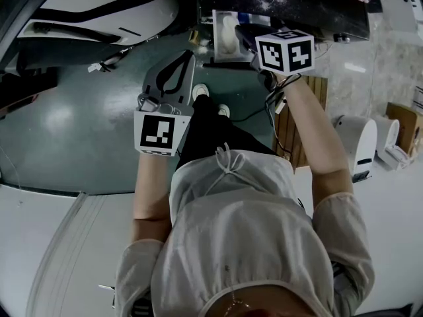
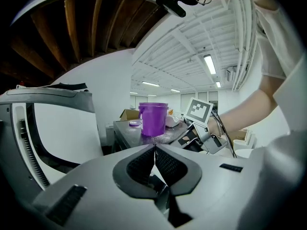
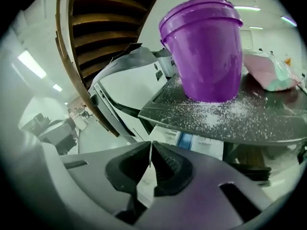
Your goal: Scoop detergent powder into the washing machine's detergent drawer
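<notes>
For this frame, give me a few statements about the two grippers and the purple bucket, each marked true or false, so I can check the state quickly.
1. The left gripper has its jaws together with nothing between them. True.
2. The right gripper holds a scoop. False: its jaws are together and empty.
3. White powder lies scattered on the dark top around the purple bucket. True.
4. The purple bucket lies tipped over on the floor. False: it stands upright on the dark top.
</notes>
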Available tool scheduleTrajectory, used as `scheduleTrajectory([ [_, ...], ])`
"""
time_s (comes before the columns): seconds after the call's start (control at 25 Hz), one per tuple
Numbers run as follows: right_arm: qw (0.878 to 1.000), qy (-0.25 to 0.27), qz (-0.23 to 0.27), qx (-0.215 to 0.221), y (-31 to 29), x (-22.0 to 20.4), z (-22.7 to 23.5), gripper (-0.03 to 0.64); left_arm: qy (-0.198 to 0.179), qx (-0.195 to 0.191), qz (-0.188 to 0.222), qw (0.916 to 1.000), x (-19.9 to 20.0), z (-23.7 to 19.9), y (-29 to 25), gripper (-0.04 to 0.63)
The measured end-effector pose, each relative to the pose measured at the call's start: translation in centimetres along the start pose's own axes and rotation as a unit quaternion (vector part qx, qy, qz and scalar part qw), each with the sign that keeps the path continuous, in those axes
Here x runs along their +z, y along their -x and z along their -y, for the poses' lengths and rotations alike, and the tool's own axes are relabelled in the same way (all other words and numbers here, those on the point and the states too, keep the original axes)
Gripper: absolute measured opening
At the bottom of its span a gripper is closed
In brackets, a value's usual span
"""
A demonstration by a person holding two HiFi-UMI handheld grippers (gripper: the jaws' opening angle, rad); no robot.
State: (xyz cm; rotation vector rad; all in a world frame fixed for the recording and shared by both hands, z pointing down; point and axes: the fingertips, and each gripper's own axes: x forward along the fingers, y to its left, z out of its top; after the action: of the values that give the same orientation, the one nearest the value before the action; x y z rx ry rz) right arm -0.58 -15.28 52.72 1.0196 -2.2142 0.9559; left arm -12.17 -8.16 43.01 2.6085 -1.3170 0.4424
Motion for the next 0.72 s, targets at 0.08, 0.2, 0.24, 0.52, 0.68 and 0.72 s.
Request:
scheduleTrajectory([
  [0.08,1.000,0.024,-0.007,-0.011,-0.2,0.0,-0.1,0.013,0.001,0.002,0.001,1.0000,0.0,-0.1,0.0,0.023],
  [0.2,0.996,0.083,-0.015,-0.040,-0.5,0.1,-0.1,0.014,0.000,0.004,0.001,1.0000,0.0,-0.2,0.1,0.023],
  [0.24,0.993,0.107,-0.017,-0.053,-0.5,0.2,-0.1,0.013,-0.002,0.005,0.005,1.0000,0.1,-0.3,0.1,0.023],
  [0.52,0.969,0.225,-0.035,-0.095,-1.0,0.1,-0.7,0.012,-0.001,0.008,0.003,1.0000,-0.1,-0.6,0.4,0.023],
  [0.68,0.958,0.261,-0.053,-0.108,-1.2,0.0,-1.0,0.012,-0.017,0.014,0.041,0.9989,0.4,-0.9,0.3,0.023],
  [0.72,0.953,0.275,-0.059,-0.113,-1.3,0.0,-1.0,0.012,-0.017,0.015,0.041,0.9989,0.4,-0.9,0.4,0.023],
])
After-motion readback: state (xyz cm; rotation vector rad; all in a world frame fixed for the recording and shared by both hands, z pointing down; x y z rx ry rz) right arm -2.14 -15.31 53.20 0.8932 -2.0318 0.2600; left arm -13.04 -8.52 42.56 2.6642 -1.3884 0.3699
